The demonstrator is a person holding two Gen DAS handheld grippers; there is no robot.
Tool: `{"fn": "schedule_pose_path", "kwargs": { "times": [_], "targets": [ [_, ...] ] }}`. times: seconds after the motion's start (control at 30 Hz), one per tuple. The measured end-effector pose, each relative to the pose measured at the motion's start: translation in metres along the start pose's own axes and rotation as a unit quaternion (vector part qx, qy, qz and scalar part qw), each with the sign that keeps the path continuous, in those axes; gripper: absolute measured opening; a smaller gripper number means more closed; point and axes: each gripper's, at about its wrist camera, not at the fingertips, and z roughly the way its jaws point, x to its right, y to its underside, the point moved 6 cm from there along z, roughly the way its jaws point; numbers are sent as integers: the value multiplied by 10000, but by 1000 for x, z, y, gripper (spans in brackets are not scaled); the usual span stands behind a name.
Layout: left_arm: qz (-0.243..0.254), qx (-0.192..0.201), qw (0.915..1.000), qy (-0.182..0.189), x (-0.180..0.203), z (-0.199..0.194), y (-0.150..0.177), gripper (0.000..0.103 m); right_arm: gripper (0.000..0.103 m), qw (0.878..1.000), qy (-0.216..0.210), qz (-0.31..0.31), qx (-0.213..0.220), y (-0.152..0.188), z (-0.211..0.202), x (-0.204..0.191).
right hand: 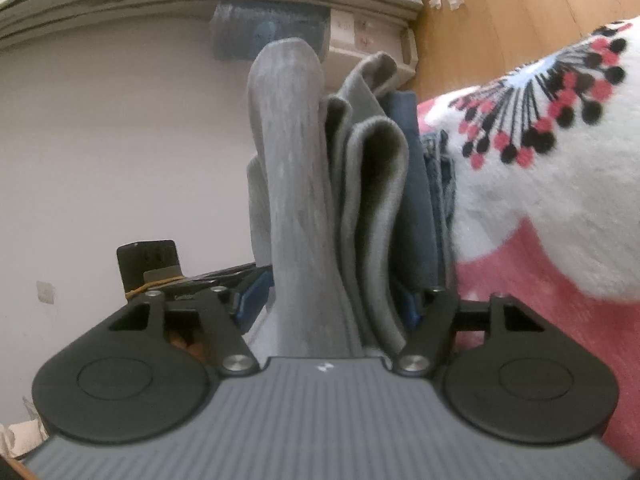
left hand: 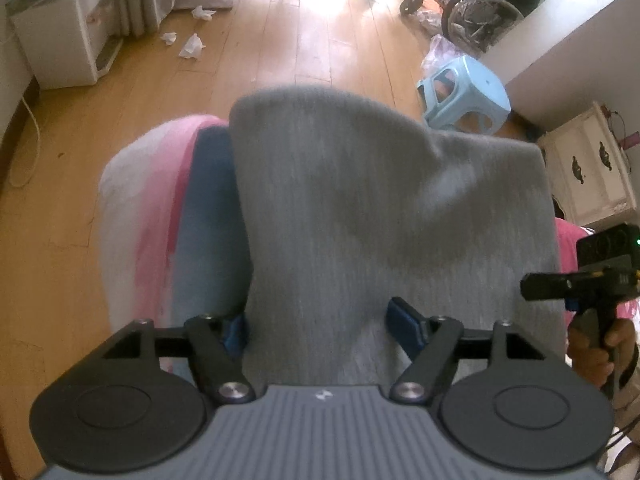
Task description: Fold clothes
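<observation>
Tongs first: the left tongs [left hand: 320, 326] stand apart astride the near edge of the grey garment [left hand: 360, 200], pads clear of the cloth on the right side at least; the right tongs [right hand: 332, 308] also stand parted, with the same grey cloth's folded layers [right hand: 340, 200] between the pads but not visibly squeezed. The garment lies folded on top of a blue piece [left hand: 208, 220], which rests on a pink-and-white blanket [left hand: 136, 208].

By my reading, a fold is just laid down and both grips are let go. Next comes drawing both tongs back without dragging the layers, then smoothing or making another fold.

Count: two tongs, one grey garment, one blue piece beneath, one blanket, one light-blue stool [left hand: 468, 92] on the floor.
</observation>
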Motion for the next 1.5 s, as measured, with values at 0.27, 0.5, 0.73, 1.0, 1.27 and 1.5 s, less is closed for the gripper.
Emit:
{"fn": "schedule_pose_path", "kwargs": {
  "times": [0.27,0.5,0.73,1.0,1.27,1.5],
  "targets": [
    [-360,473,9982,87,-4,-21,9,28,37,9988,280,-398,44,1,2,-15],
    [-149,496,9986,-74,-11,-38,-21,27,35,9995,112,-270,92,-3,9,-47],
    [-260,449,9987,-15,-22,-19,-21,32,35,9992,296,-196,190,6,12,-36],
    [-432,713,9947,-599,-33,-53,-3,61,43,9955,698,-645,65,3,0,-34],
    [-66,1230,9850,-1210,-7,-82,43,61,37,9517,1450,-2473,1102,7,-77,-99],
    [454,1452,9702,-1885,4,-57,74,69,31,8391,1574,-5175,-583,95,10,-135]
  ]
}}
